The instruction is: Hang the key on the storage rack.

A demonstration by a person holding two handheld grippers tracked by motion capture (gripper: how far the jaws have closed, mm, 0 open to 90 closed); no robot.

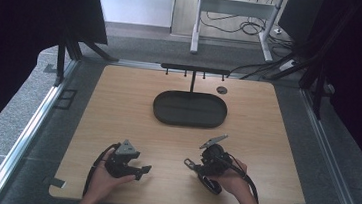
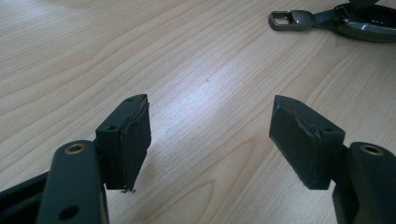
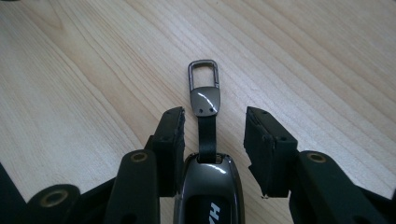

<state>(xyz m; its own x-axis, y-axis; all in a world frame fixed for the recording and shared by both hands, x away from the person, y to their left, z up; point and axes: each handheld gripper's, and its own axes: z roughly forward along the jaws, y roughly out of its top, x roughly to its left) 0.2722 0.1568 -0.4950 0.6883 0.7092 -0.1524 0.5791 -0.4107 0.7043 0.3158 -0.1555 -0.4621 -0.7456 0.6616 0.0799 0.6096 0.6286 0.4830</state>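
A dark key fob point(image 3: 208, 191) with a short black strap and a metal clasp point(image 3: 204, 88) lies on the wooden table point(image 1: 118, 106). My right gripper point(image 3: 214, 135) is open and straddles it: the strap runs between the pads, and the fob body sits farther back between the arms. In the high view the right gripper point(image 1: 201, 173) is at the front right, with the key fob point(image 1: 210, 184) under it. My left gripper point(image 1: 143, 172) is at the front left, open and empty, pointing right. The left gripper point(image 2: 210, 140) looks over bare wood toward the key fob point(image 2: 364, 28) and its clasp point(image 2: 292, 21).
A black oval tray point(image 1: 161, 105) sits mid-table toward the back. Behind it stands a thin black rack with hooks point(image 1: 194, 69). A small round grommet point(image 1: 222, 90) is set in the tabletop. Both hands rest near the front edge.
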